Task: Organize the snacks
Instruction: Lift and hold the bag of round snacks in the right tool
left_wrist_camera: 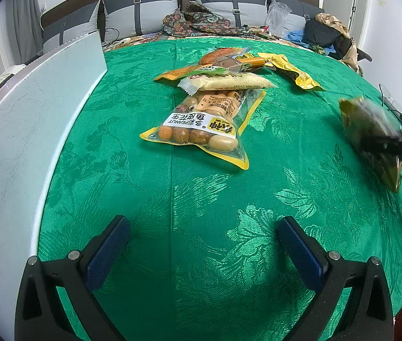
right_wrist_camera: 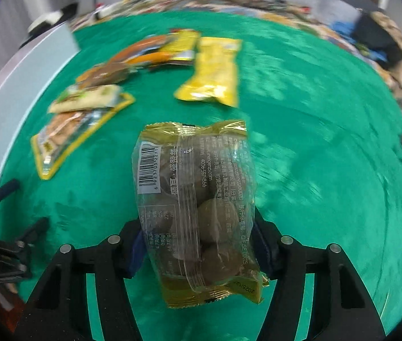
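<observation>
My right gripper (right_wrist_camera: 199, 241) is shut on a clear, gold-edged packet of brown round snacks (right_wrist_camera: 195, 199), which stands between its blue pads above the green cloth. In the left wrist view the same packet (left_wrist_camera: 365, 122) shows blurred at the right, with the right gripper (left_wrist_camera: 385, 142) around it. My left gripper (left_wrist_camera: 203, 244) hovers open over bare green cloth with nothing between its fingers. A peanut bag (left_wrist_camera: 201, 125) lies ahead of it. Behind that lie a pale cracker packet (left_wrist_camera: 229, 82), orange and brown packets, and a yellow packet (left_wrist_camera: 291, 71).
A white board (left_wrist_camera: 30, 128) runs along the left edge of the green-covered table (left_wrist_camera: 201, 193). Eyeglasses (left_wrist_camera: 391, 99) lie near the right edge. Beyond the table are a sofa with grey cushions, clothes and a plastic bag. The left gripper (right_wrist_camera: 10, 221) shows at the lower left of the right wrist view.
</observation>
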`<state>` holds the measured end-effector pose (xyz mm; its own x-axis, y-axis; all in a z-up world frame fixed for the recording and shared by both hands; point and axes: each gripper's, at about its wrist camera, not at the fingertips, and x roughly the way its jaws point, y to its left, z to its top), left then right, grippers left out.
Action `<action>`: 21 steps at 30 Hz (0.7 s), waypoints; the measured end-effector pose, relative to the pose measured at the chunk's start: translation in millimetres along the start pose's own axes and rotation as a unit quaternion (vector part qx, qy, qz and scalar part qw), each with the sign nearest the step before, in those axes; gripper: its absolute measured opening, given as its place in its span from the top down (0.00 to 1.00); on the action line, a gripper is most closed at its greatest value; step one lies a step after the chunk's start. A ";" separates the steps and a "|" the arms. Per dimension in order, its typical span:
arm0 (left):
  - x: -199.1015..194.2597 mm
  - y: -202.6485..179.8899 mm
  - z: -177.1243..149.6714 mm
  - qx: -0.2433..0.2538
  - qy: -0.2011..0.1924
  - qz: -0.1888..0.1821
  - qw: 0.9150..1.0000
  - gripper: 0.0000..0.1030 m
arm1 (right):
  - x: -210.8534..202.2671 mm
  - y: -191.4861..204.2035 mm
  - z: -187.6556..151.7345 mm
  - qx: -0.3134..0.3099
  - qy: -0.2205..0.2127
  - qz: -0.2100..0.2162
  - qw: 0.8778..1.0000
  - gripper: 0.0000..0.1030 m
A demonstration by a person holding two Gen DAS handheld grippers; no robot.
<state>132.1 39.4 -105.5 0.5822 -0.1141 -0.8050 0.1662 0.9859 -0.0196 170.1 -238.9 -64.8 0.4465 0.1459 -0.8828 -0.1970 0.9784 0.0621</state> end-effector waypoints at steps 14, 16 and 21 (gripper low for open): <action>-0.2 0.1 0.1 0.000 0.000 0.000 1.000 0.00 | 7.7 2.7 -35.0 0.003 -0.093 -0.011 0.996 0.15; 0.0 0.0 -0.1 0.000 0.000 0.000 1.000 0.00 | 6.8 3.6 -35.7 0.004 -0.093 -0.011 0.996 0.14; -0.1 0.1 0.1 0.000 0.000 0.000 1.000 0.00 | 6.3 6.5 -38.9 0.001 -0.092 -0.013 0.996 0.14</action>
<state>132.1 39.5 -105.4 0.5826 -0.1144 -0.8047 0.1663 0.9859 -0.0198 137.6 -237.4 -88.1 0.6042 0.1447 -0.7836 -0.1808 0.9826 0.0420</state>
